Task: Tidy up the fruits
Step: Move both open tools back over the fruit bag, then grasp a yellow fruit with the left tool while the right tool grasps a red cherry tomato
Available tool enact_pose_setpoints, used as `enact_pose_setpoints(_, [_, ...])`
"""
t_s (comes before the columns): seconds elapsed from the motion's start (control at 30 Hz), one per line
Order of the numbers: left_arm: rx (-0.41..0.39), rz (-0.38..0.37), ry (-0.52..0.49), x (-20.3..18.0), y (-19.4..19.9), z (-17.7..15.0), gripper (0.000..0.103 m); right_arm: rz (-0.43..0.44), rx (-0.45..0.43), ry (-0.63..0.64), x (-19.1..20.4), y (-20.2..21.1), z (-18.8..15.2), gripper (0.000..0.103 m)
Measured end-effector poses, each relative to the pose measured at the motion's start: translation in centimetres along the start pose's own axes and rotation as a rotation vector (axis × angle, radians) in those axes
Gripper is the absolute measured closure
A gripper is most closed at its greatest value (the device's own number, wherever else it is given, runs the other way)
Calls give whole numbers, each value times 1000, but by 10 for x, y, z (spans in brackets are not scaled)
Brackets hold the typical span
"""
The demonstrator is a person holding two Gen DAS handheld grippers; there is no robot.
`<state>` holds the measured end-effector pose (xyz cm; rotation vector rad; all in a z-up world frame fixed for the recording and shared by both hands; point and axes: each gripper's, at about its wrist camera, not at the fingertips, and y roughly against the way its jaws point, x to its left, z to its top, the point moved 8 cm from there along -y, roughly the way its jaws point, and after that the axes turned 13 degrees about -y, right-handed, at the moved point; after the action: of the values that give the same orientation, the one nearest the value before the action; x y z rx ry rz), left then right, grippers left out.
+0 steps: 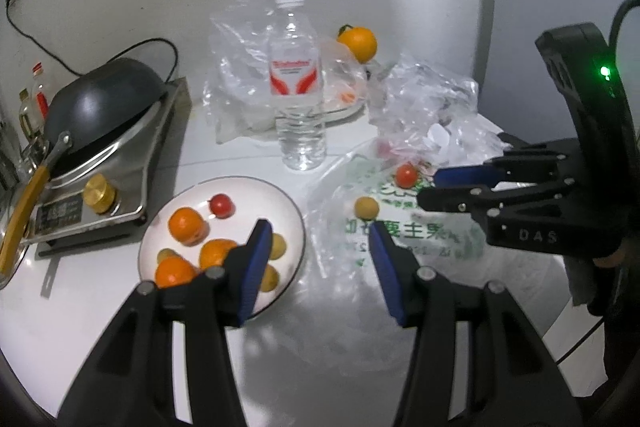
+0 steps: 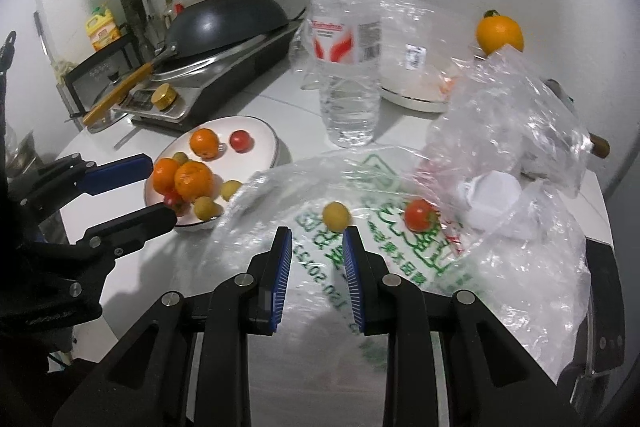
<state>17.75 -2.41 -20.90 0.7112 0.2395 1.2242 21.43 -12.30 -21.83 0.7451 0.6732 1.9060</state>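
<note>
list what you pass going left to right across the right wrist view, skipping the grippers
yellow oil jug → wok → fruit plate → water bottle → red tomato on the bag → big orange at the back

We look down along each gripper's fingers from close above the table, both views sharing the plate (image 1: 294, 223) and bottle (image 2: 348, 67).

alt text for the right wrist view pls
The right claw, empty, points at a small yellow fruit and a tomato lying on a printed plastic bag. To the left, the left claw reaches over a plate of fruit; behind stands a water bottle.
</note>
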Motion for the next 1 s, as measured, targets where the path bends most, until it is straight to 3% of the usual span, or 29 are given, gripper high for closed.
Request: enact_pose_setpoints(1.0, [84,-64,-66,-39,-79,22,51,-45,76,-93,-78,-56,14,74])
